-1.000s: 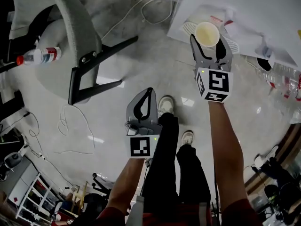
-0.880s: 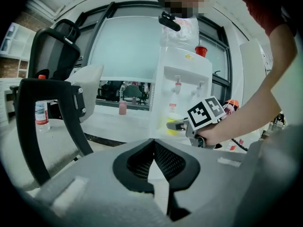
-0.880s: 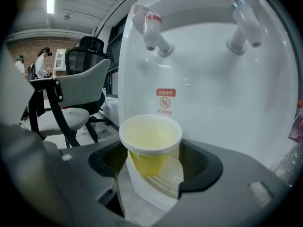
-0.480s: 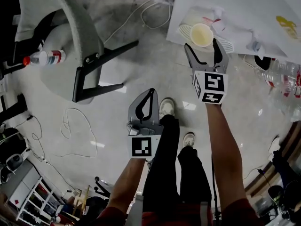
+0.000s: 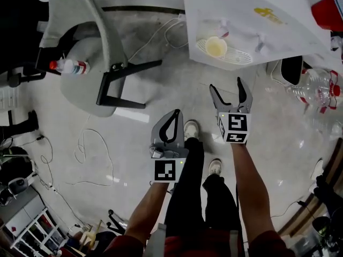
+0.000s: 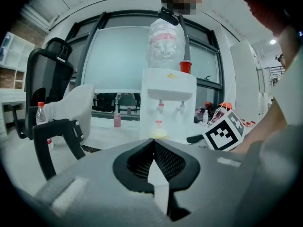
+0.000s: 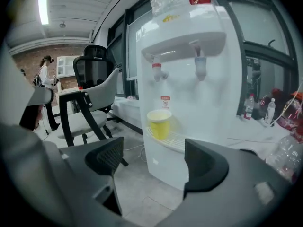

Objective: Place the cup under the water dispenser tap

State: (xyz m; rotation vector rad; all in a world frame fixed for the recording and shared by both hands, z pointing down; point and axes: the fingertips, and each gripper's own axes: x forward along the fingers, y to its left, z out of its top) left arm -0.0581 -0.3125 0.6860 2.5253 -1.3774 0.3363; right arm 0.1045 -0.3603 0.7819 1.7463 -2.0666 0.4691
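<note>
A yellow paper cup (image 7: 159, 122) stands upright on the drip tray (image 7: 175, 141) of the white water dispenser (image 7: 199, 79), below its red tap (image 7: 157, 70). In the head view the cup (image 5: 216, 46) sits on the tray (image 5: 236, 57) at the dispenser's front. My right gripper (image 5: 230, 91) hangs open and empty a short way back from the cup, its fingers (image 7: 108, 157) spread wide. My left gripper (image 5: 171, 128) is shut with nothing in it, lower left of the right one. The left gripper view shows the cup (image 6: 159, 133) far off beyond the closed tips.
A grey office chair (image 5: 91, 42) stands to the left, with a water bottle (image 5: 68, 66) beside it. Cables (image 5: 155, 31) trail on the floor. A large clear bottle (image 5: 316, 92) lies right of the dispenser. The person's shoes (image 5: 188, 130) are below the grippers.
My right gripper let go of the cup on the drip tray and drew back from the dispenser with its jaws wide. The left gripper stayed shut.
</note>
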